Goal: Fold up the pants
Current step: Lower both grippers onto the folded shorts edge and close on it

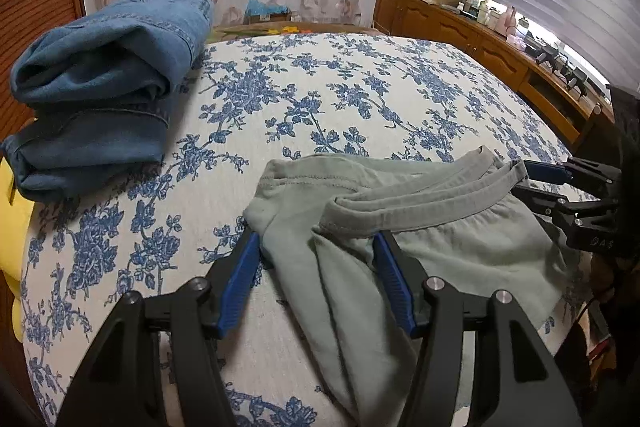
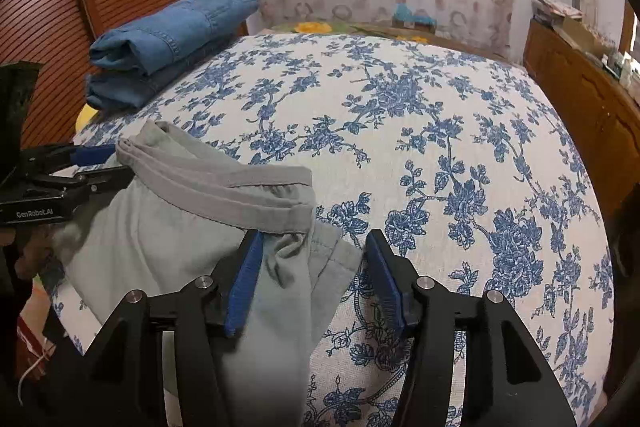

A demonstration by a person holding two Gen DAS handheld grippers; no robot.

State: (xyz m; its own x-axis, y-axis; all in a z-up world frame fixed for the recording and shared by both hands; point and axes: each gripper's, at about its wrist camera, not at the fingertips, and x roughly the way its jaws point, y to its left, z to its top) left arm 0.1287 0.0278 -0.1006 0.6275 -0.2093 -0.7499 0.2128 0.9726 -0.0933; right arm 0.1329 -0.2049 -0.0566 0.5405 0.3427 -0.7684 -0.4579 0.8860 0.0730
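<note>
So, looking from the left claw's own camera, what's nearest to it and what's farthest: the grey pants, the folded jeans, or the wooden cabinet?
1. Grey pants, lying between the open left claw tips.
2. Folded jeans, far left on the bed.
3. Wooden cabinet, beyond the bed, right.

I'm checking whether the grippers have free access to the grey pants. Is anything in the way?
Nothing visible blocks them. The left gripper and right gripper stand open right at the grey pants, cloth between their fingers. The folded jeans lie apart, at the bed's far corner.
</note>
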